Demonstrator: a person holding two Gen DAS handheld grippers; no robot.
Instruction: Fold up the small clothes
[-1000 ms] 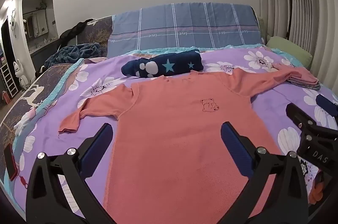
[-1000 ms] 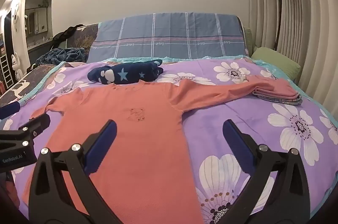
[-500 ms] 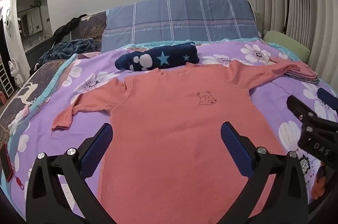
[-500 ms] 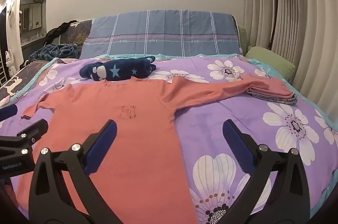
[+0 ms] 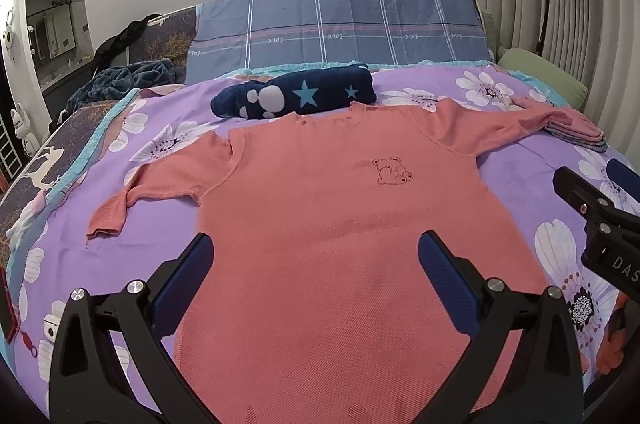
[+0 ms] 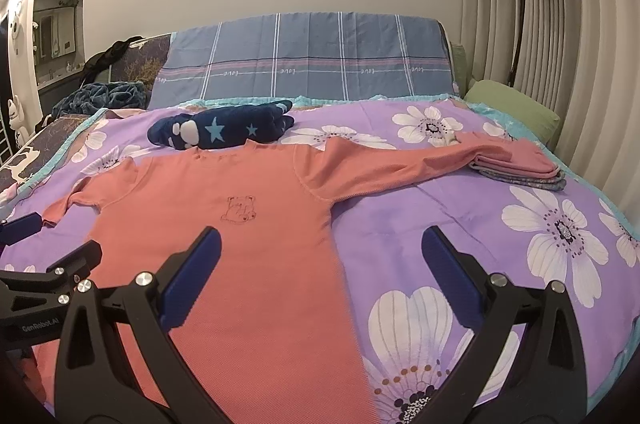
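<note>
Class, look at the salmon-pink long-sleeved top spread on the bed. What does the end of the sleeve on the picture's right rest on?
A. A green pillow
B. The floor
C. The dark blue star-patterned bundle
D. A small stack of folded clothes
D: the salmon-pink top stretches its sleeve out so the cuff lies on the stack of folded clothes.

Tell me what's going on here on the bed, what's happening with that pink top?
A person holds two grippers above a salmon-pink long-sleeved top spread flat on the flowered bedspread. The left gripper and right gripper are both open, holding nothing. No fold is made yet; both sleeves lie stretched out. One cuff reaches a small stack of folded clothes. A rolled navy star-print garment lies beyond the collar.
</note>
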